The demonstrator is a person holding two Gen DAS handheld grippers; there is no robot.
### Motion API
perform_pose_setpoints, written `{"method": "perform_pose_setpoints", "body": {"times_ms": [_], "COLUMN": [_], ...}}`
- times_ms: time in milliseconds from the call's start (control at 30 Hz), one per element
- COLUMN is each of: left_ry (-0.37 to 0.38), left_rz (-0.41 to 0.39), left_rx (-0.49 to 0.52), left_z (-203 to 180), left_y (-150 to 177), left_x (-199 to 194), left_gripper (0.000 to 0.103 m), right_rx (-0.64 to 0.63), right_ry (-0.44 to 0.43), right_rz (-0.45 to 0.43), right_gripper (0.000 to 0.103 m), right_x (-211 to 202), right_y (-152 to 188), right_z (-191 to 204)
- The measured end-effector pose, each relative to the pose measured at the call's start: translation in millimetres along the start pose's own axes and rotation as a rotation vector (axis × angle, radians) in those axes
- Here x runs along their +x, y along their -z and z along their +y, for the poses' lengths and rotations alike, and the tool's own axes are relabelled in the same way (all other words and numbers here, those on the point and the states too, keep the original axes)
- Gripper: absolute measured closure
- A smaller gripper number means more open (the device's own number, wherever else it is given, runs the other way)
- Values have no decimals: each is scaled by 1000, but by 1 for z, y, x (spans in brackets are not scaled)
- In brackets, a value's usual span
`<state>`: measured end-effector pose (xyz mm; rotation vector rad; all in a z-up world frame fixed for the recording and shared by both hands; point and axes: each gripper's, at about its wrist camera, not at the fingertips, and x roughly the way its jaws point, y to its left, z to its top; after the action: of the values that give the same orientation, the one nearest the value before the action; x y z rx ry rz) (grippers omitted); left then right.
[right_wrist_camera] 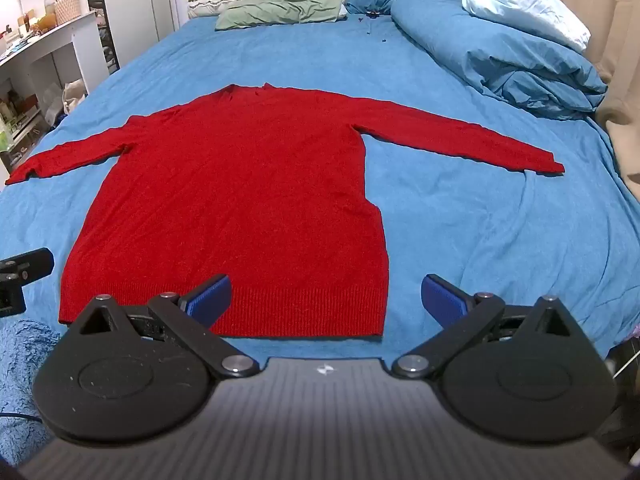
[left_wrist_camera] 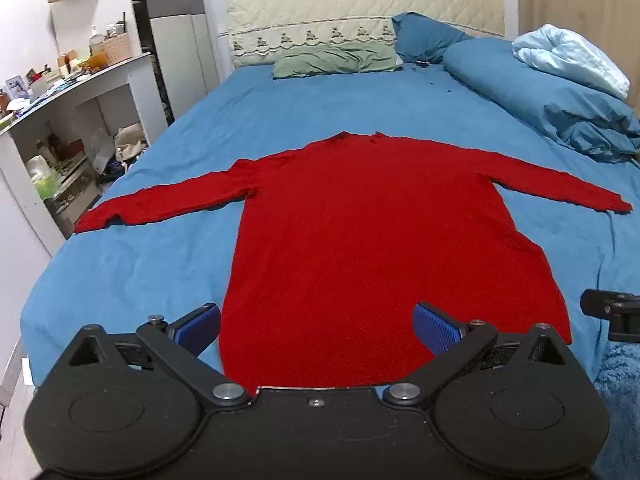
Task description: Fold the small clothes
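Sweater flat, unfolded; left gripper and right gripper wide, empty. Risk: sleeves bunching if one-sided lift.

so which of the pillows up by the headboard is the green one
The flat sage-green pillow lying against the headboard; the pillow to its right is dark blue and propped up.

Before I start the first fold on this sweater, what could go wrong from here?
1. The red sweater's left sleeve cuff lies close to the bed's edge; dragging the body could pull it over the side.
2. The blue sheet is wrinkled beside the hem, so an open right claw may pinch sheet together with knit.
3. The left claw is open over the hem's middle, not a corner, so lifting there might bunch the sweater.
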<state>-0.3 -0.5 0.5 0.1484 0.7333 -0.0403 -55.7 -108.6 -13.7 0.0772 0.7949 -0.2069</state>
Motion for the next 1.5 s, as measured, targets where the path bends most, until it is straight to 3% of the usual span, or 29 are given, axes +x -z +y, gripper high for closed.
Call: {"method": "perform_pose_setpoints", "body": {"times_ms": [1500], "left_ry": [26], "left_rz": [-2], "left_rx": [-42], "left_z": [7], "left_y": [0], "left_x": [-1], "left_gripper": [0], "right_rx": [-5], "right_ry": [2], "right_rz": [6], "right_gripper": [0], "right_x": [3], "right_y": [1], "right_z": [6]}}
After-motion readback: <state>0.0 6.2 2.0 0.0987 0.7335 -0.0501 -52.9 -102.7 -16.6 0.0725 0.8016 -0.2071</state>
